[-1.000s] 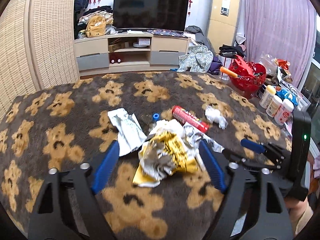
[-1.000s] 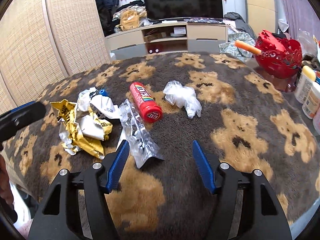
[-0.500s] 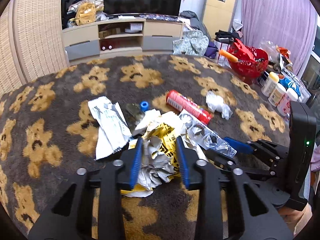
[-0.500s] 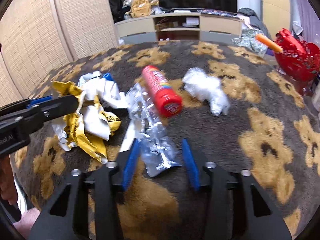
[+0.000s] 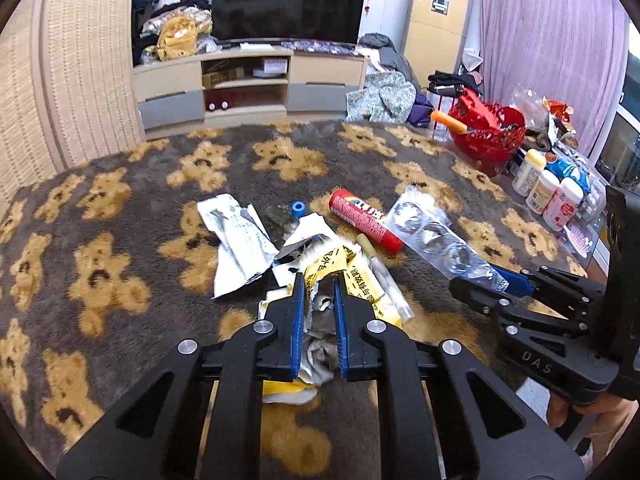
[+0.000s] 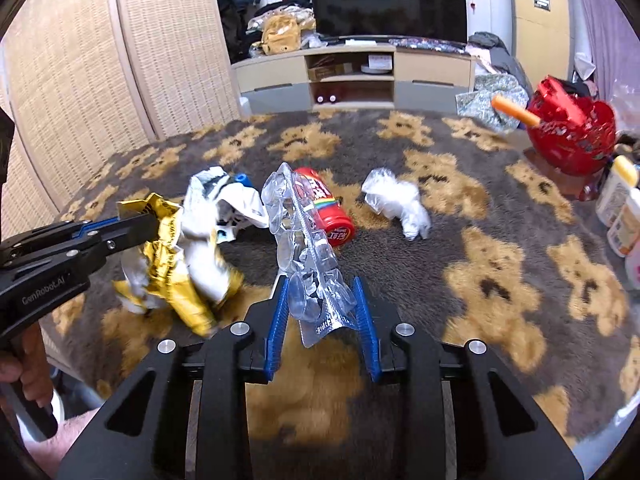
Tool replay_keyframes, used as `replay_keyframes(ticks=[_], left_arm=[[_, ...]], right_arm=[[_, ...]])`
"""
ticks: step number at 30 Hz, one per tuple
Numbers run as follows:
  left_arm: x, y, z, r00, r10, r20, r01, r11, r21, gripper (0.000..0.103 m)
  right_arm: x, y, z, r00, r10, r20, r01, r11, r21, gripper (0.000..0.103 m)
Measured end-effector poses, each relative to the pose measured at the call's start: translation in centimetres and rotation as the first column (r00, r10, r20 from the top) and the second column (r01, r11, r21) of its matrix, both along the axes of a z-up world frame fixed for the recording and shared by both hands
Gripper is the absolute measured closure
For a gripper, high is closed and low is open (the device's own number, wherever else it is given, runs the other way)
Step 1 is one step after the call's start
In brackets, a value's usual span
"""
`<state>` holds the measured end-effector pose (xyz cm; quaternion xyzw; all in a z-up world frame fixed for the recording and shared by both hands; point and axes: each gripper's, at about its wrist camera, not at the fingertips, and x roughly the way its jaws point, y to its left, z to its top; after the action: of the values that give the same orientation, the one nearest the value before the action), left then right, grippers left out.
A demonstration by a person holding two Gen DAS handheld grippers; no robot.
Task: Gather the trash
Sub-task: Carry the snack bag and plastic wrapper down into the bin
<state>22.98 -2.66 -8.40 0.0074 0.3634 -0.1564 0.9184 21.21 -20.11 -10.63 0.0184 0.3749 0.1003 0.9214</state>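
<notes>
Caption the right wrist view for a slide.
Right tongs closing on a clear blister pack; left tongs grip a crumpled yellow wrapper.

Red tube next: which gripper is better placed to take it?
Right, probably. The red tube lies just past the right gripper, though its closing jaws hold the blister pack. The left gripper is closing on the yellow wrapper.

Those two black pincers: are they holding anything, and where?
Left gripper, closing, pinches the yellow wrapper mid-crumple. Right gripper, closing, grips the clear blister pack's near end.

Brown teddy-bear-patterned blanket [image 5: 120,208], yellow wrapper [image 6: 176,280], red tube [image 6: 328,216], blue-padded tongs [image 5: 318,284].
</notes>
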Motion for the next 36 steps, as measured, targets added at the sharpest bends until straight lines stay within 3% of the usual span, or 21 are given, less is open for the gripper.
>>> replay_keyframes(ticks=[8, 15, 24, 36], left_arm=[[-6.5, 1.5, 4.8, 0.997, -0.011, 0.076, 0.012, 1.0, -0.022, 0.091], [-13.2, 2.3, 5.1, 0.998, -0.01, 0.066, 0.013, 0.999, -0.042, 0.09], [-21.5, 2.9, 0.3, 1.0, -0.005, -0.023, 0.003, 0.999, -0.051, 0.09], [-25.2, 1.7, -9.6, 0.985, -0.021, -0.17, 0.018, 1.0, -0.02, 0.09]], right_arm=[[-5.3, 0.0, 4.0, 1.0, -0.013, 0.012, 0.013, 1.0, 0.007, 0.069], [-12.1, 0.9, 6.3, 0.999, 0.006, 0.031, -0.006, 1.0, -0.01, 0.069], [-19.7, 1.4, 3.7, 1.0, 0.014, -0.028, -0.013, 0.999, 0.047, 0.069], [-23.3, 2.0, -4.7, 0.977, 0.0, -0.212, 0.015, 0.997, 0.07, 0.069]])
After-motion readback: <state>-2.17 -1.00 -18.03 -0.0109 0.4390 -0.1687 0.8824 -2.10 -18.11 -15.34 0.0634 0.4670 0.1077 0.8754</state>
